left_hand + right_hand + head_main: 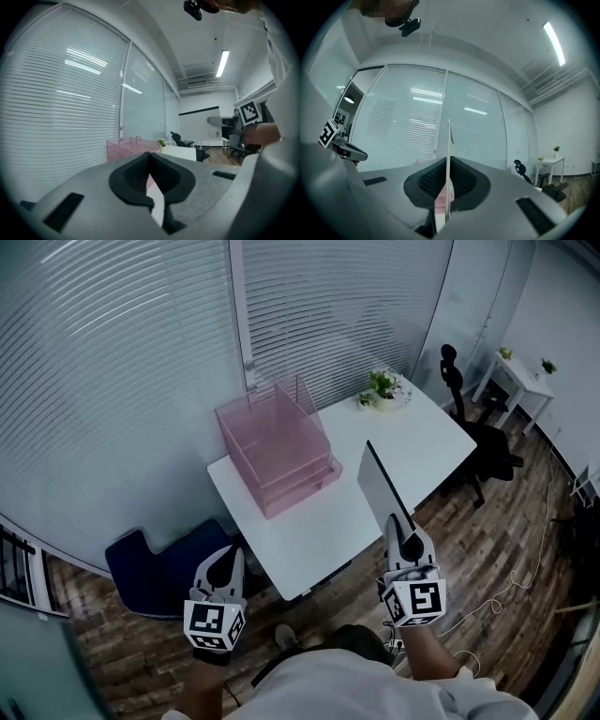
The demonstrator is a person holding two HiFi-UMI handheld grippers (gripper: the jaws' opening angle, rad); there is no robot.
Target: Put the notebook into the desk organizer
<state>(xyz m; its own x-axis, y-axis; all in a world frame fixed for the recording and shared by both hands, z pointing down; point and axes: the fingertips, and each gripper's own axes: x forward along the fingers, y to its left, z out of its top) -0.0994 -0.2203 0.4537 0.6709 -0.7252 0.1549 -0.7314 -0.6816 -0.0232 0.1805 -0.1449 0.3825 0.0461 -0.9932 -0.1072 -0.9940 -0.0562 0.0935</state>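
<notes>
A wall of closed blinds (112, 352) is running behind everything, and the white table (309, 521) is standing out from it over the wooden floor. A blue chair (155, 568) is sitting by the table's near left corner, and a black office chair (483, 442) is waiting off its right side.

The pink see-through desk organizer (277, 442) is standing on the left rear part of the table, close to the blinds. It is showing an open-topped box above and shallow trays stacked below. Through its walls I am seeing only its own shelves.

The notebook (382, 486) is being held in the air above the table's front right edge, well apart from the organizer and to its right. It is standing upright and pointing away from the person. The right gripper (401, 538) is pinching its near end, both jaws pressing flat on the covers.

The left gripper (228, 559) is hovering off the table's front left corner, its jaws pressed together at the tips with nothing between them.

A small potted plant (382, 385) is sitting at the table's far corner.
</notes>
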